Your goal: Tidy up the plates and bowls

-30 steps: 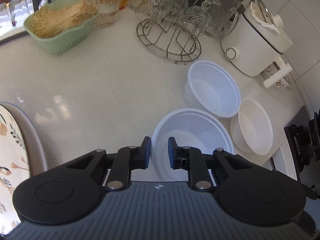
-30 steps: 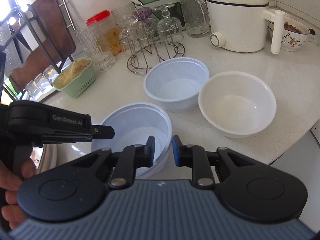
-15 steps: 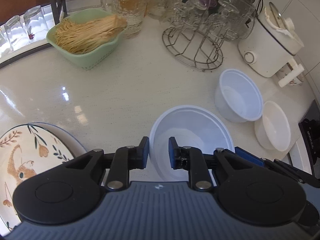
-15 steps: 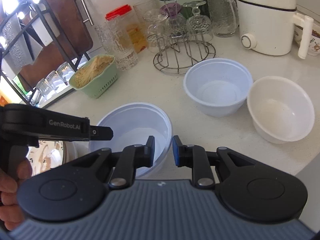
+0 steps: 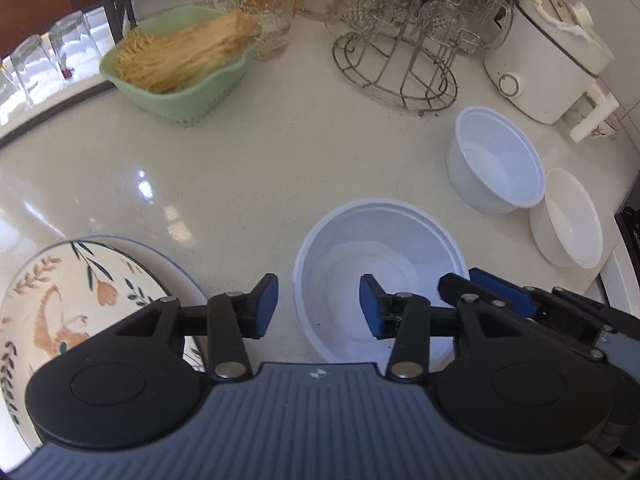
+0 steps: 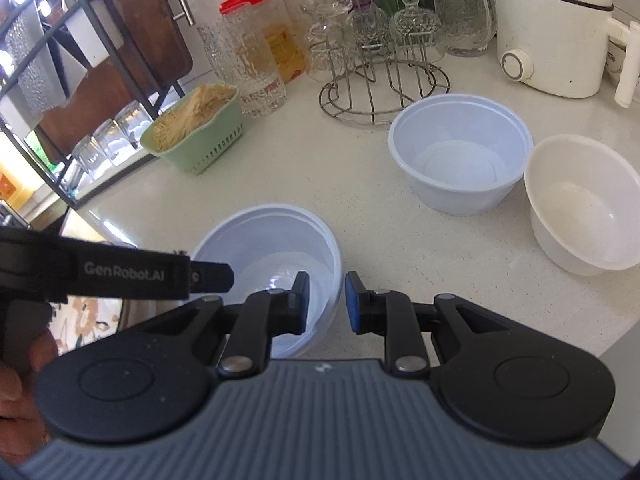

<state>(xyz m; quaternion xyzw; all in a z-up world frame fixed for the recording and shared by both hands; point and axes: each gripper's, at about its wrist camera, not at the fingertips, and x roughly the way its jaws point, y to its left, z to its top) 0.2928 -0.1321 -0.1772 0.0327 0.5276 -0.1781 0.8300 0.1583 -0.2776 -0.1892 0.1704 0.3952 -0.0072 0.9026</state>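
Note:
A pale blue bowl (image 5: 380, 248) (image 6: 272, 240) stands on the white counter close in front of me. My left gripper (image 5: 318, 308) straddles its left rim. Its jaws are opening, and the pads stand clear of the wall on both sides. My right gripper (image 6: 326, 304) is shut on the bowl's right rim, one pad inside and one outside. A floral plate (image 5: 80, 300) lies left of the bowl, partly hidden by the left gripper. Farther right a second pale blue bowl (image 5: 496, 168) (image 6: 456, 160) and a cream bowl (image 5: 568, 220) (image 6: 580, 200) sit side by side.
At the back stand a green basket (image 5: 180, 68) of noodles, tall glass jars, a wire rack (image 5: 396, 68) of glasses and a white cooker (image 5: 548, 64). The counter edge runs just past the cream bowl. A hand shows at the lower left of the right wrist view.
The near bowl slid left across the counter with both grippers on its rim, ending beside the floral plate. The left jaws then spread apart off the rim.

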